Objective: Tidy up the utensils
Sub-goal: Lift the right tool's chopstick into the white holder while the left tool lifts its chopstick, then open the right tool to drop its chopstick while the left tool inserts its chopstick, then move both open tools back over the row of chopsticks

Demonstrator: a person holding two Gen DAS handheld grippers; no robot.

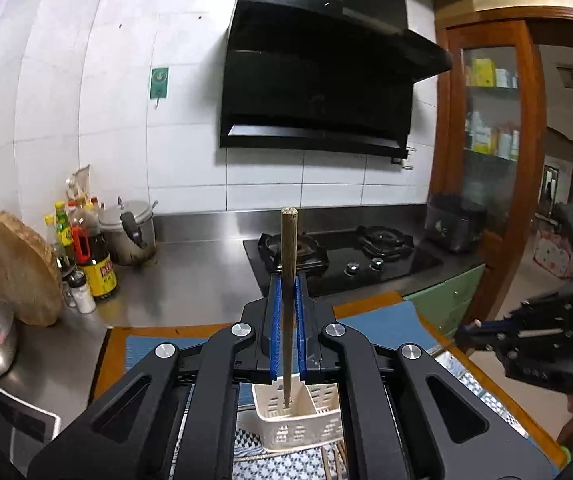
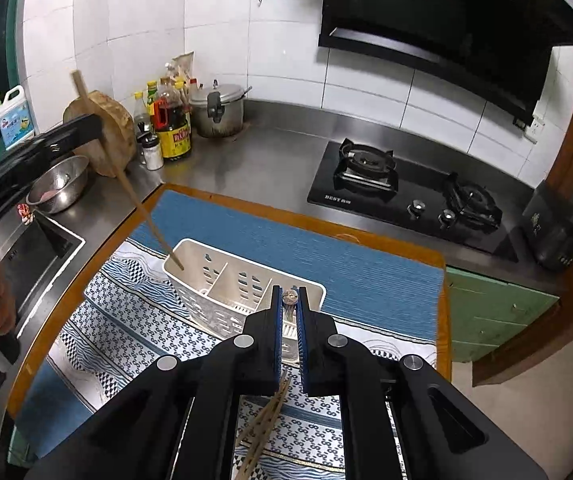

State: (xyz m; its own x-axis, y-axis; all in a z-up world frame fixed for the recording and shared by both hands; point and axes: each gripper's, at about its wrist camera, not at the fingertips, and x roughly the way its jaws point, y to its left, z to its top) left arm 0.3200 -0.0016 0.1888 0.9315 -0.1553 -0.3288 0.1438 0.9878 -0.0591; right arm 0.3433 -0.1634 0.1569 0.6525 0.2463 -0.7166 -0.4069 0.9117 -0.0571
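Note:
My left gripper is shut on a wooden chopstick held upright, its lower tip inside the white slotted utensil basket. In the right wrist view the same chopstick slants down into the left compartment of the basket. My right gripper is shut on a thin utensil seen end-on, over the basket's right end. Several loose chopsticks lie on the patterned cloth below my right gripper.
A blue mat covers a wooden board on the steel counter. A gas stove sits to the right. Sauce bottles, a pot, a round chopping block and a steel bowl stand at the left by the sink.

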